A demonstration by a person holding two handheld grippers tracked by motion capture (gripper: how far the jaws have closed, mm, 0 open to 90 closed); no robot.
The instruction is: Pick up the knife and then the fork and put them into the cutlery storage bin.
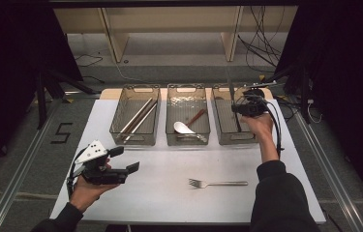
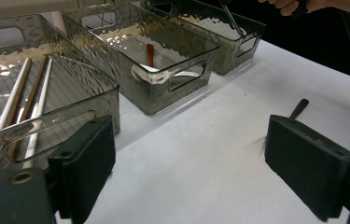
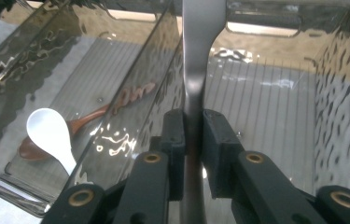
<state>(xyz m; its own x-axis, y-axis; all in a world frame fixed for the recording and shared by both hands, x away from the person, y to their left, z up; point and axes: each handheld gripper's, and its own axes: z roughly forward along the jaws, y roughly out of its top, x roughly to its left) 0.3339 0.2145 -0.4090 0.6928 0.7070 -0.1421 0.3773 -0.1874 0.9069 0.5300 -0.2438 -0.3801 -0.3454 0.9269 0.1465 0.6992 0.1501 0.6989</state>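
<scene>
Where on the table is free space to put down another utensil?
The white table is bare between the left gripper and the fork, and in the strip before the three bins. The left bin and middle bin are occupied.

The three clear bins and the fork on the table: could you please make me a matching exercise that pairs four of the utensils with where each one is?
Things:
1. chopsticks
2. white spoon
3. fork
4. metal utensil

Places:
A. lying on the white table in front of the bins
B. clamped in the right gripper above the right bin
C. in the left bin
D. in the middle bin

Pairs: 1-C, 2-D, 3-A, 4-B
</scene>
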